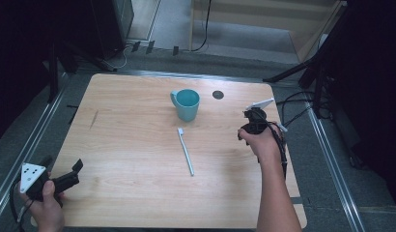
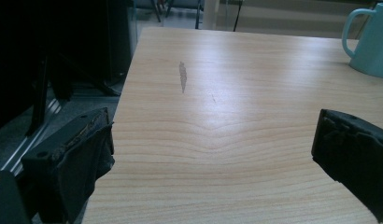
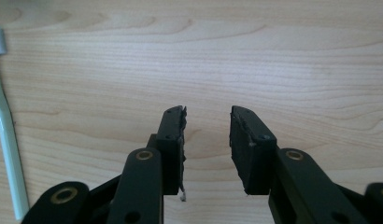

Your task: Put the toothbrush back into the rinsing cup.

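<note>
The high view looks forward and down over the whole worktop (image 1: 138,193) from above its near edge. The left gripper view sits low at the near left corner, facing across the wood toward the mug (image 2: 374,42). The right gripper view looks steeply down, close to the surface, with the toothbrush (image 3: 5,126) at its left edge.

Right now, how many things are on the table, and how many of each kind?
Cups: 1, the teal cup
Toothbrushes: 1, the pale toothbrush lying flat
Total: 2 things on the wooden table
</note>
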Demonstrator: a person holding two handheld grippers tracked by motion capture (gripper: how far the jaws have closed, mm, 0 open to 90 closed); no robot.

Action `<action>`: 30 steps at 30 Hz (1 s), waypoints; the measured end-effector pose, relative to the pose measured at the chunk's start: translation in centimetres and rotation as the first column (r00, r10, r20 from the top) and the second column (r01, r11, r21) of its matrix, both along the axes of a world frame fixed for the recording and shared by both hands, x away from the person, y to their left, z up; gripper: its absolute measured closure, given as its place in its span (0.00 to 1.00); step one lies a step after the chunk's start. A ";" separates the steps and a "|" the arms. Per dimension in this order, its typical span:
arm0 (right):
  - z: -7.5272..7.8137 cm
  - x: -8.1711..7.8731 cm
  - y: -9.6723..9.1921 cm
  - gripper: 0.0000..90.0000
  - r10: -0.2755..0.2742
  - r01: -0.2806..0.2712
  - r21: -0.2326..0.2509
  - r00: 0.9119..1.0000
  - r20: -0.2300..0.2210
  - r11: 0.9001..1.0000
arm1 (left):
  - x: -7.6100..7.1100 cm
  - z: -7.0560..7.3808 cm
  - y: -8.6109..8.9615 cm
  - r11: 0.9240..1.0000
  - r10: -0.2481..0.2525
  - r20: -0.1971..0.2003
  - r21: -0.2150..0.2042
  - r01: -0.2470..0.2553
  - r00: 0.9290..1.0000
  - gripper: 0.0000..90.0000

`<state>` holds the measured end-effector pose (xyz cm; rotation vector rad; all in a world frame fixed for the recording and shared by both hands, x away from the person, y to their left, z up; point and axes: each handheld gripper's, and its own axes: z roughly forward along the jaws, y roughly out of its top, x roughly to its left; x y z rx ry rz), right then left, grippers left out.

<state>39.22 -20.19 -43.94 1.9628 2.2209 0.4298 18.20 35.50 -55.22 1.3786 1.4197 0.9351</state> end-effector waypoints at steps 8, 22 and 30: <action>-0.9 0.3 1.4 0.76 0.000 -0.001 -0.013 0.996 -0.088 1.000 | 0.0 0.0 0.0 1.000 -0.004 0.004 0.001 0.004 1.000 0.00; -2.4 0.1 6.8 0.78 0.077 -0.084 -0.040 0.986 -0.150 0.996 | 0.0 0.0 0.0 1.000 -0.006 0.001 0.005 0.006 1.000 0.00; -3.3 -0.3 9.8 0.78 0.138 -0.146 -0.030 0.974 -0.179 0.989 | 0.0 0.0 -0.1 1.000 -0.008 -0.005 0.009 0.008 1.000 0.00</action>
